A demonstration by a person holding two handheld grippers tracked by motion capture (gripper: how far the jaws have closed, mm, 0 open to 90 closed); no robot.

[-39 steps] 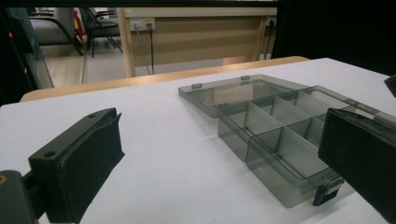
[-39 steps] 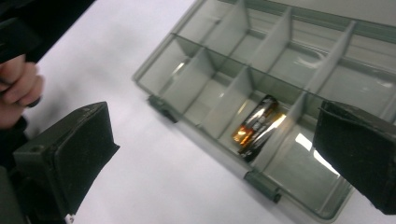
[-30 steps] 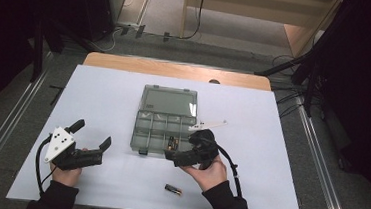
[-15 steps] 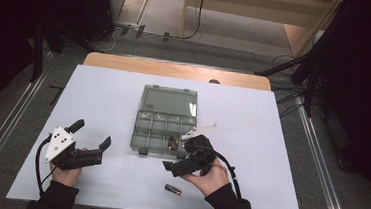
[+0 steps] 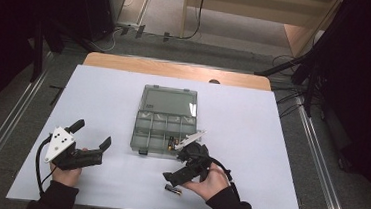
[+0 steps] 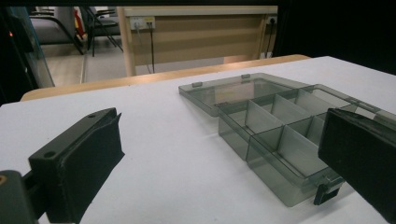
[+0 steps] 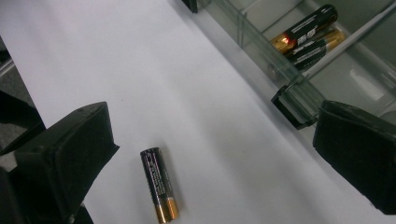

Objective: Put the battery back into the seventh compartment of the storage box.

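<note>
A clear grey compartment box [image 5: 157, 130] lies open mid-table, its lid flat behind it. Two black-and-gold batteries [image 7: 310, 32] lie in a near compartment. A third battery [image 7: 159, 184] lies loose on the white table near the front edge [image 5: 173, 189]. My right gripper [image 5: 178, 170] hovers just above it, open, tilted down; in the right gripper view [image 7: 215, 154] the battery sits low between the spread jaws, untouched. My left gripper [image 5: 92, 133] rests open to the left of the box, pointing at the box [image 6: 280, 126], with nothing between its jaws [image 6: 219, 158].
The white table top [image 5: 279, 157] has bare room on both sides of the box. A wooden strip [image 5: 176, 69] runs along the far edge. A black latch [image 7: 299, 105] sticks out from the box's near wall, close to my right gripper.
My right gripper has drawn back from the box toward the front edge and tipped down over the loose battery. The left gripper has stayed put.
</note>
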